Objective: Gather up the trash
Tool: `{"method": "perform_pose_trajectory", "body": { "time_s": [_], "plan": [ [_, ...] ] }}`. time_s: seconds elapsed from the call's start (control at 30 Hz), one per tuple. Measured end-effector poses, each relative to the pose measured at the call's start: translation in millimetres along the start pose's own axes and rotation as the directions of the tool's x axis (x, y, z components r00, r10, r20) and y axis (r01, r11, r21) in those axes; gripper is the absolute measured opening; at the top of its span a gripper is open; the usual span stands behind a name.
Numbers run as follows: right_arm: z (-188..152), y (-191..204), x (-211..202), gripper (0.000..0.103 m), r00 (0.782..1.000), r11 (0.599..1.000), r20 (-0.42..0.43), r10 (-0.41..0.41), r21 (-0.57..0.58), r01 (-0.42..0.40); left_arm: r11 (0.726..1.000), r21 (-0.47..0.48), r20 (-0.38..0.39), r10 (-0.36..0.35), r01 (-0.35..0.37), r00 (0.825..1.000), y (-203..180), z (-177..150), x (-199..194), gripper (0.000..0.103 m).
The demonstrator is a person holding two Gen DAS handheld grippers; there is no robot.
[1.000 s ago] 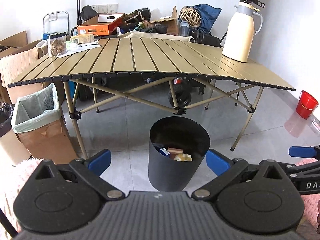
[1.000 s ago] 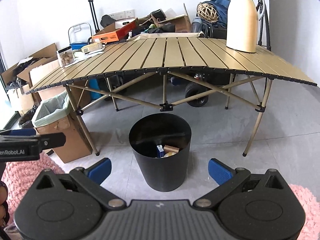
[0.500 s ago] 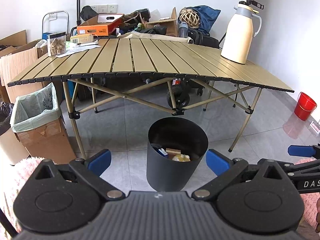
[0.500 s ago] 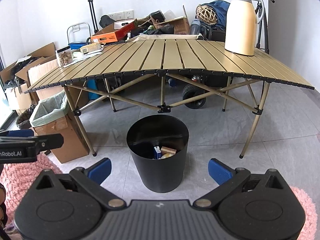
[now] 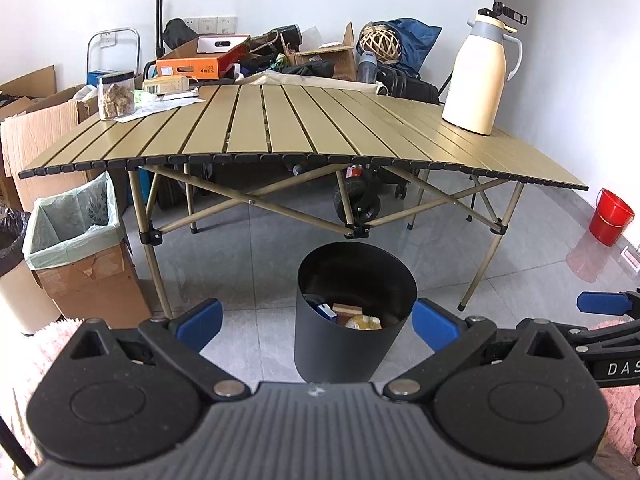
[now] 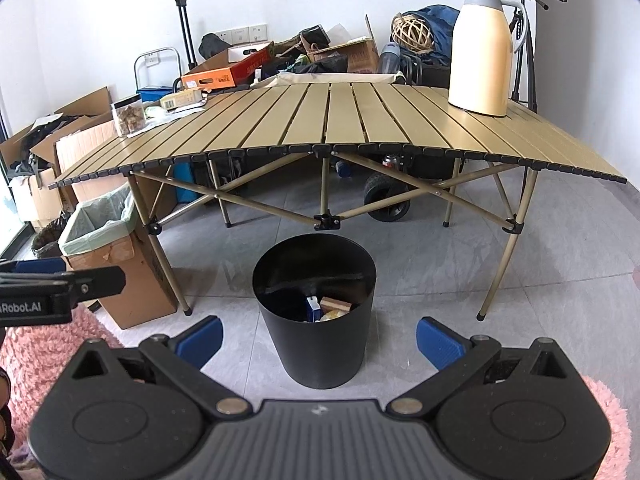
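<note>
Grey tiled floor [image 5: 256, 256] with black trash bin [image 5: 352, 344], both grippers' fingers [image 5: 200, 318] spread empty, "Robot.AI" on left gripper [image 6: 60, 292]

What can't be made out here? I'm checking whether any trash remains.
- Black bin contents: both views, its wall hides all but the top pieces.
- Lined cardboard box interior: both views, its bag and walls hide it.
- Floor below both grippers: their bodies block it.
</note>
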State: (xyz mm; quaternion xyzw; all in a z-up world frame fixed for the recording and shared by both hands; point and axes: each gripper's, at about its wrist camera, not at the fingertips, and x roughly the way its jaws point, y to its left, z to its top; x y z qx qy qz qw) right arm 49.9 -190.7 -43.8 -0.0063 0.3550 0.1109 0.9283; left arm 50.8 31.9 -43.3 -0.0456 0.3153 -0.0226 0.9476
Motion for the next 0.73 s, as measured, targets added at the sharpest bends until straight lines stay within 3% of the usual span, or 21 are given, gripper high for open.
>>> {"method": "perform_pose_trajectory", "body": {
  "time_s": [0.73],
  "plan": [
    [5.3, 3.1, -12.9, 0.103, 0.998, 1.000, 0.058, -0.009, -0.018, 0.010, 1.000, -0.008, 0.071, -0.003, 0.003, 0.997, 2.2, 5.3, -10.6, 0.103]
  ]
}}
